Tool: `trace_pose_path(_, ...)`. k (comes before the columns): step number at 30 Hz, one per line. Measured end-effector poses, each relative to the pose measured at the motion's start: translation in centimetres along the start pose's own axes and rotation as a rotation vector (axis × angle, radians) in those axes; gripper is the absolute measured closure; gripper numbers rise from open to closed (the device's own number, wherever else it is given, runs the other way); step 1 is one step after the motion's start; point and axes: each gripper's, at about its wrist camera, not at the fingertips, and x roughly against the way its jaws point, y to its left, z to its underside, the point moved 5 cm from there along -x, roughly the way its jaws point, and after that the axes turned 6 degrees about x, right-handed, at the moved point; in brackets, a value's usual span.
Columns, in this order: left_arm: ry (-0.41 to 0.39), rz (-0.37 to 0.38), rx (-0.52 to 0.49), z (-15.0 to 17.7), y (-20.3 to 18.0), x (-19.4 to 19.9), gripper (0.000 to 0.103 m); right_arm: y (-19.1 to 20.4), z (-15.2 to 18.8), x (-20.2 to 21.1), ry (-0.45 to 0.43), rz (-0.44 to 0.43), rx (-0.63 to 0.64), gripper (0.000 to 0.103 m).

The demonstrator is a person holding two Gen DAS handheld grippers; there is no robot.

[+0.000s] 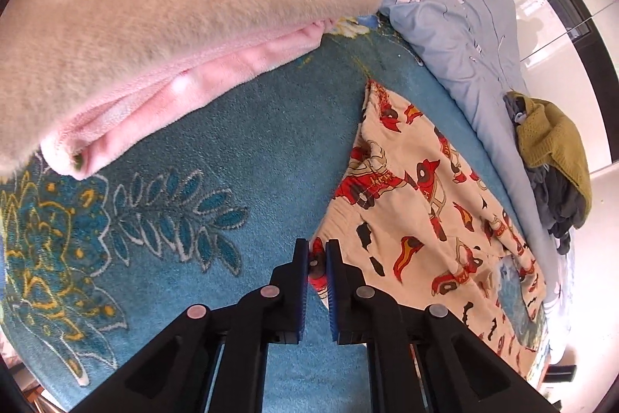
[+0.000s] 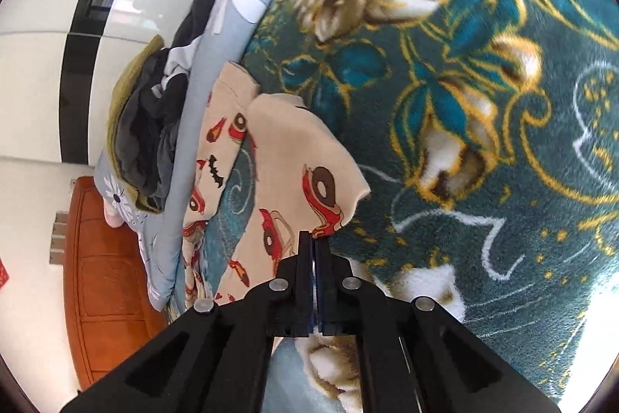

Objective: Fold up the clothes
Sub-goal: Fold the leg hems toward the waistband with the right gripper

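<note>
Between the nearly closed pads of the left gripper (image 1: pixel 317 248) sits a corner of the cream cartoon-print garment (image 1: pixel 421 192); right gripper (image 2: pixel 314 239) pinches its hem. Judged risk: thin bites slipping free when lifted off the teal floral blanket (image 1: pixel 216 126).

so my work surface here is a bed covered with a teal fleece blanket (image 1: pixel 232 111) with gold and white flowers on it. lying right on it: the cream printed garment (image 1: pixel 425 188) with red cartoon figures, spread flat along one edge, a folded pink fluffy blanket (image 1: pixel 162 26) up by the wooden headboard, and a light blue daisy quilt (image 1: pixel 456 18) bunched along the far edge with an olive and grey clothes pile (image 1: pixel 557 157) sitting on top of that
</note>
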Motion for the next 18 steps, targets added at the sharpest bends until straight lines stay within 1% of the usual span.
trace_pose_path(2,-0.021,-0.007,-0.012,0.0,0.7,0.5,0.094,0.8,0.2,1.5,0.002,0.0,0.075,0.102)
trace_pose_path(3,-0.029,-0.013,-0.019,0.0,1.1,0.6,0.094,0.5,0.7,1.6,0.017,0.018,0.094,0.102)
trace_pose_path(6,0.004,-0.069,-0.027,1.1,2.5,-0.8,0.094,-1.5,2.5,1.5,0.073,0.096,0.13,0.102)
trace_pose_path(7,0.017,-0.089,-0.024,1.5,3.1,-1.4,0.094,-2.4,3.1,1.2,0.088,0.119,0.123,0.102)
trace_pose_path(8,0.022,-0.093,-0.009,1.7,3.6,-1.7,0.094,-3.3,3.5,0.8,0.097,0.129,0.104,0.102)
trace_pose_path(10,0.02,-0.081,0.028,2.0,4.2,-2.2,0.094,-4.1,3.8,0.4,0.106,0.129,0.078,0.102)
trace_pose_path(13,0.023,-0.067,0.057,1.9,4.2,-2.3,0.094,-3.9,3.4,0.5,0.12,0.119,0.099,0.101)
trace_pose_path(15,0.031,-0.069,0.055,1.9,3.9,-2.2,0.09,-3.7,2.9,1.0,0.126,0.119,0.118,0.1)
trace_pose_path(16,0.032,-0.07,0.054,1.8,3.9,-2.0,0.09,-3.8,2.3,1.6,0.117,0.13,0.129,0.1)
trace_pose_path(18,0.032,-0.078,0.049,1.5,3.8,-1.5,0.086,-3.8,0.8,2.8,0.078,0.162,0.156,0.1)
